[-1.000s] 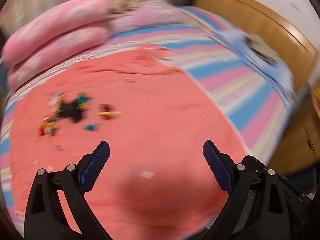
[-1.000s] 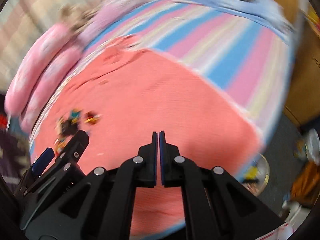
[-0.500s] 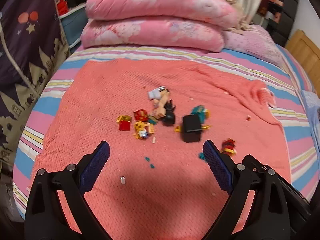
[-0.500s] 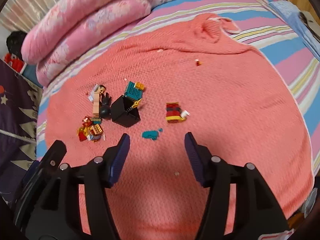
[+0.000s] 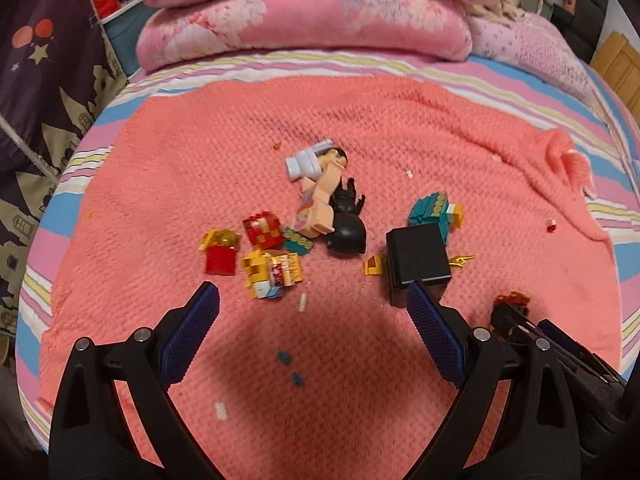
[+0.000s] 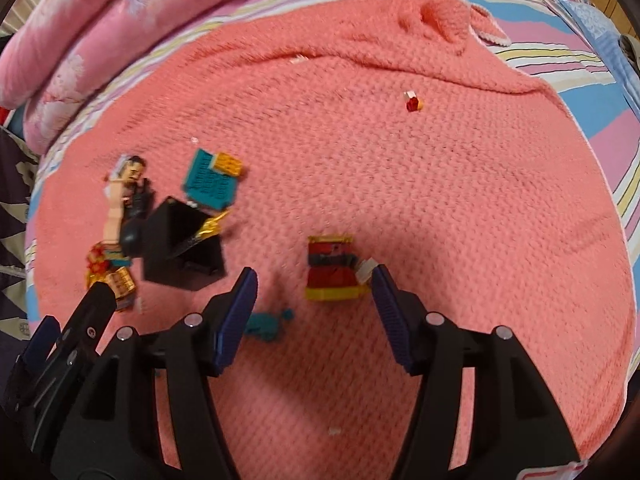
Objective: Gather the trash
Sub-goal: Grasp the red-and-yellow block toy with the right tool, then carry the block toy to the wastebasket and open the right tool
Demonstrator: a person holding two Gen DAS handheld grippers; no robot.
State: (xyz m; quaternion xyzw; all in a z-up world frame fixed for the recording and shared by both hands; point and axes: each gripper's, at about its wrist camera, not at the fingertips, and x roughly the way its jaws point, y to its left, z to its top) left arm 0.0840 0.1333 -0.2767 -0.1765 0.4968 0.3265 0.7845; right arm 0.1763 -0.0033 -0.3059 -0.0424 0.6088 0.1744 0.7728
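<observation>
Right gripper (image 6: 314,304) fingers spread, hovering above red-yellow brick piece (image 6: 332,272)

Coral blanket (image 5: 160,184): knitted cloth, waffle texture, matt, rough. Striped sheet (image 5: 72,168) beneath: smooth woven cloth. Folded pink quilts (image 5: 304,20): soft cloth, slight sheen, floral print. Black box (image 5: 418,256): smooth, semi-matt, looks like plastic. Toy bricks (image 5: 272,268): hard plastic, glossy, gold parts shiny. Red-yellow brick piece (image 6: 332,272): same glossy plastic. Toy figure (image 5: 320,200): smooth plastic, satin finish. Left hand-held gripper (image 5: 314,328): matt black plastic body, metal rivets, ribbed blue pads (image 5: 434,332), rubbery look. Right hand-held gripper (image 6: 314,312): same build. Headboard (image 5: 618,64): wood, planked, dull varnish.
</observation>
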